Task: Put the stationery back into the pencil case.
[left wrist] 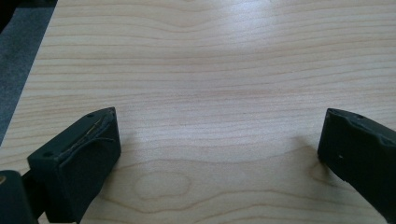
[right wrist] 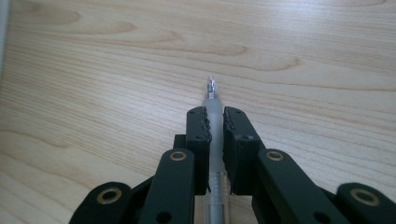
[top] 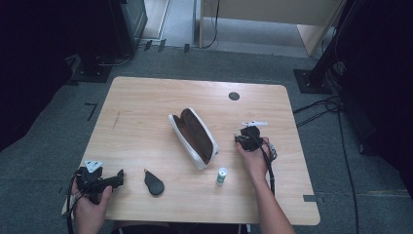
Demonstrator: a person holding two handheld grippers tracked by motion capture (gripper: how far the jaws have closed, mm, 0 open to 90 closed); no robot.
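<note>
Left gripper [top: 119, 178] idle at near table [top: 146, 97] edge, jaws spread, holding nothing. Right gripper [right wrist: 215, 122] pinching pen [right wrist: 212, 95] lengthwise, just right of open pencil case [top: 194, 136]. I'd keep the squeeze firm and swing tip-first toward case mouth.

A light wooden table [top: 146, 102] stood on grey carpet [top: 341, 161], its top brightly lit while the room's edges lay dark. Beyond its far side stood pale wooden furniture [top: 272, 12] and a dark cabinet [top: 131, 19], with black cables [top: 321, 109] trailing at the right
</note>
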